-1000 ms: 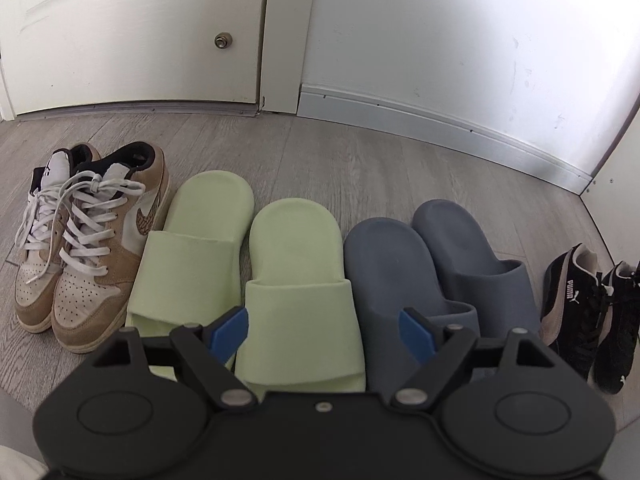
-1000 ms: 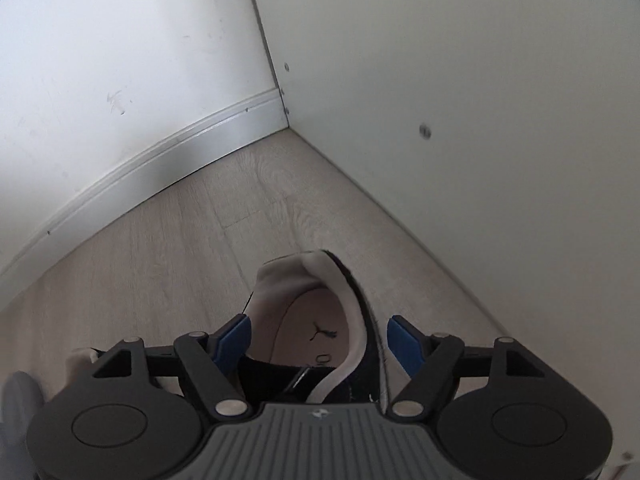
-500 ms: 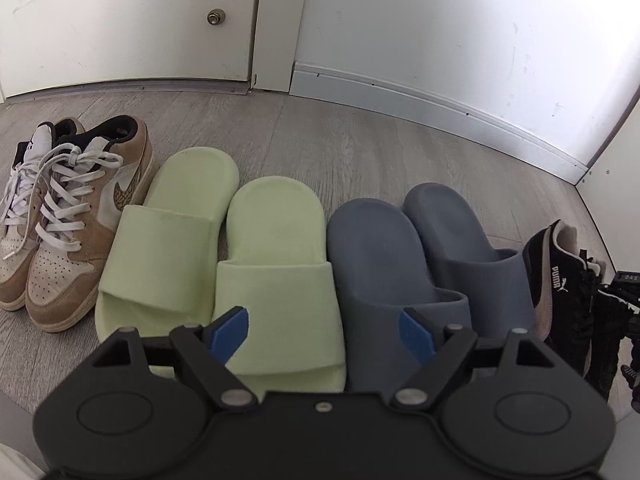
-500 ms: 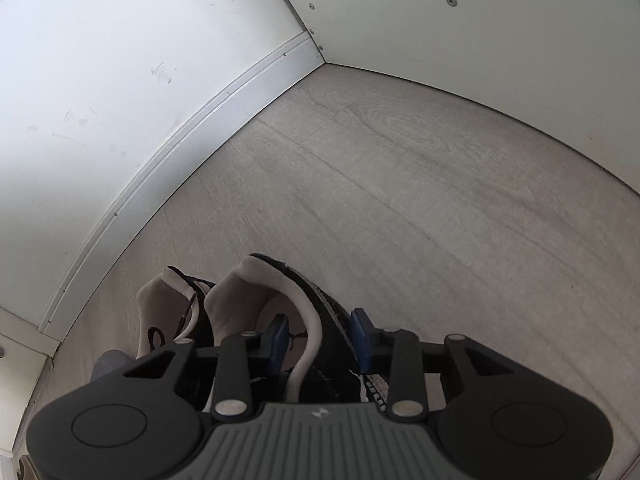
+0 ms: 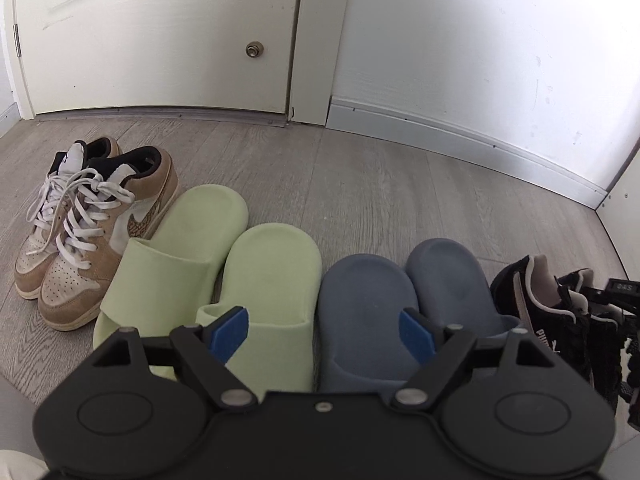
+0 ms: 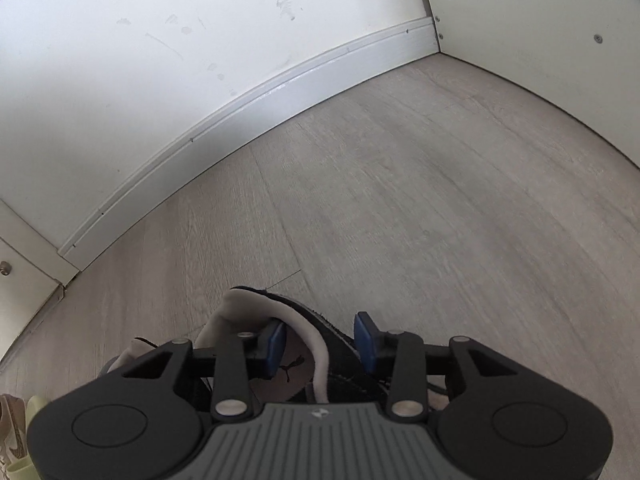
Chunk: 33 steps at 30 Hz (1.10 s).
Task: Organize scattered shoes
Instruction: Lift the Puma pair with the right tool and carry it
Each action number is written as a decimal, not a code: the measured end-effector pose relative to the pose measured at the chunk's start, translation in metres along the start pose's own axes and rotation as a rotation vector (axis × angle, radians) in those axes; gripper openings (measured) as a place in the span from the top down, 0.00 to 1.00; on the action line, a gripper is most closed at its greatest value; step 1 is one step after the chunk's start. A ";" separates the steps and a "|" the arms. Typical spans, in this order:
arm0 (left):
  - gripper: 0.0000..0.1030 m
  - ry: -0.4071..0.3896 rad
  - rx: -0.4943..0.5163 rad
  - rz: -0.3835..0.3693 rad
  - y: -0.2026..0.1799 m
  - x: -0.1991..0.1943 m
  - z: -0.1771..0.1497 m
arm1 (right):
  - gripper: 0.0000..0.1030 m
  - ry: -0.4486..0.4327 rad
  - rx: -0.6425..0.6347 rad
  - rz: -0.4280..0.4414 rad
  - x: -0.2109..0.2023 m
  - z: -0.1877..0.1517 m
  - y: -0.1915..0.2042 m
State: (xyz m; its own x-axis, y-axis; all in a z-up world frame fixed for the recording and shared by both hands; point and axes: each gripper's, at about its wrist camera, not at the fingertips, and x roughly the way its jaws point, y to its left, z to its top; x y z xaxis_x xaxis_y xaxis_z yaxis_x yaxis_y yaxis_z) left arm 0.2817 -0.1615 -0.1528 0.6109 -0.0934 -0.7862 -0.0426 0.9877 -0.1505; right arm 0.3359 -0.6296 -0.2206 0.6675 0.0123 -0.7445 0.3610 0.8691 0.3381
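On the grey wood floor (image 5: 360, 184) by a white door (image 5: 160, 40), tan sneakers (image 5: 88, 232), green slides (image 5: 224, 264), blue slides (image 5: 400, 300) and black sneakers (image 5: 560, 312) lie in a row. The left gripper (image 5: 324, 332) hovers above, jaws apart. The right gripper (image 6: 320, 340) has its jaws clamped on the right-hand black sneaker's collar (image 6: 316, 344).

a second ago the right gripper (image 6: 320, 340) stood with fingers (image 6: 273, 342) spread wide either side of the black shoe (image 6: 320, 332); half a second ago they had pinched its side wall, and now they sit somewhat wider, one inside the collar, one outside. its view swung from the corner to more bare floor (image 6: 440, 200). the left view pulled back, showing more of the door (image 5: 160, 40).
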 end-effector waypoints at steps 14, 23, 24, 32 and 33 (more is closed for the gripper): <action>0.20 -0.004 0.111 -0.043 -0.038 -0.008 -0.005 | 0.35 0.020 0.172 -0.023 -0.032 -0.022 -0.086; 0.20 0.015 0.087 -0.037 -0.041 -0.004 -0.006 | 0.38 0.010 0.280 -0.029 -0.023 -0.052 -0.059; 0.20 0.012 0.084 -0.033 -0.040 -0.005 -0.006 | 0.38 0.014 0.295 -0.015 -0.022 -0.051 -0.064; 0.20 0.025 0.081 -0.014 -0.037 -0.009 -0.001 | 0.11 -0.126 -0.062 -0.093 -0.060 -0.040 -0.024; 0.20 0.029 0.076 -0.016 -0.037 -0.009 -0.001 | 0.11 -0.148 -0.103 -0.092 -0.067 -0.041 -0.017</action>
State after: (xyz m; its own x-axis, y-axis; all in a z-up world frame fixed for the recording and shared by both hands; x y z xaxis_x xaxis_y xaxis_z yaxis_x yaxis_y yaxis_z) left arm 0.2773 -0.1976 -0.1405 0.5878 -0.1118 -0.8013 0.0275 0.9926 -0.1182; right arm 0.2585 -0.6245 -0.1999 0.7259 -0.1361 -0.6742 0.3617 0.9093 0.2059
